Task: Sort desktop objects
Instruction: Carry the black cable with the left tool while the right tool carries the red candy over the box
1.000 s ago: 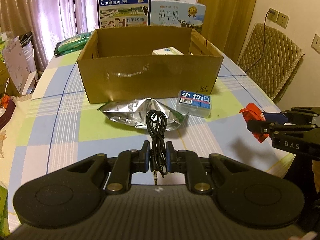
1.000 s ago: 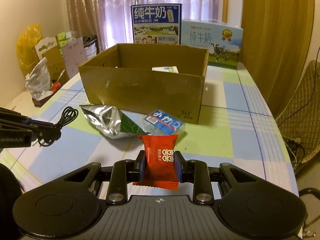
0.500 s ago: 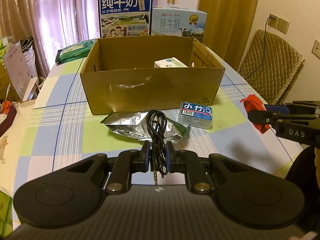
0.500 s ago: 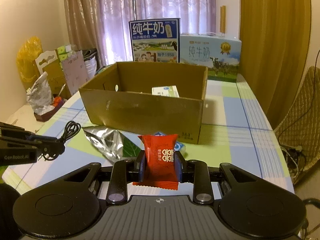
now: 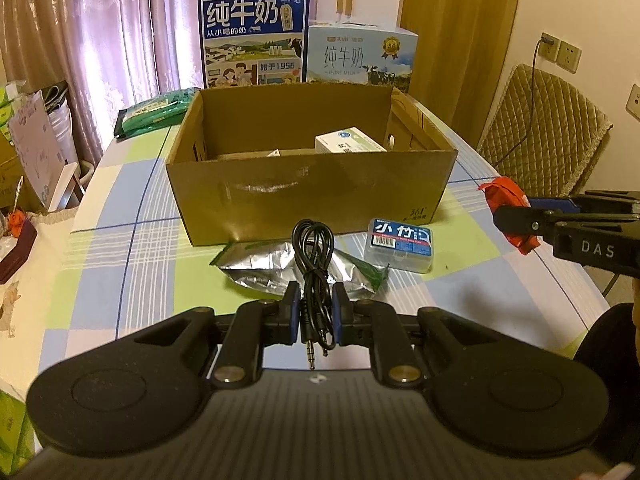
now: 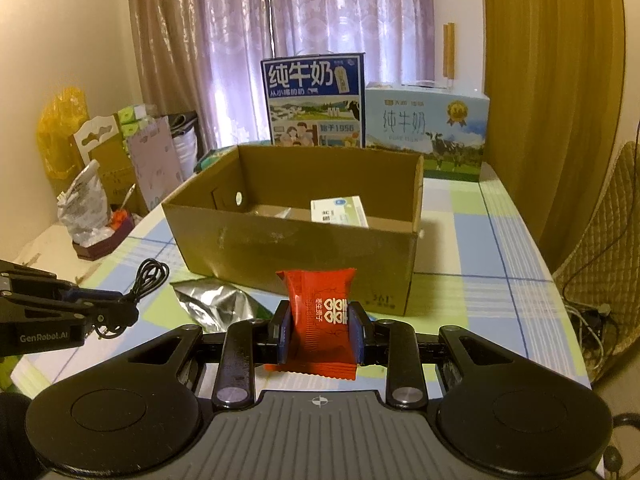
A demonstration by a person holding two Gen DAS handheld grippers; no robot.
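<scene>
My left gripper (image 5: 316, 312) is shut on a coiled black audio cable (image 5: 314, 256), lifted above the table in front of the open cardboard box (image 5: 312, 196). My right gripper (image 6: 320, 330) is shut on a red snack packet (image 6: 322, 304), also raised, facing the box (image 6: 292, 252) from the near right. Inside the box lies a white-green carton (image 5: 350, 144) and a brown item beside it. On the table before the box lie a crumpled silver foil bag (image 5: 264, 268) and a small blue-labelled plastic case (image 5: 400, 242). The left gripper (image 6: 100, 312) with the cable (image 6: 150, 274) shows at the right wrist view's left edge.
Two milk cartons (image 5: 254, 40) (image 5: 360, 56) stand behind the box. A green packet (image 5: 154, 114) lies at the table's far left. A quilted chair (image 5: 540, 132) stands right of the table. Bags and boxes (image 6: 104, 168) crowd the left side beyond the checked tablecloth (image 5: 120, 256).
Both grippers have risen with their loads, so the views now look down further into the box. The items on the table have not moved.
</scene>
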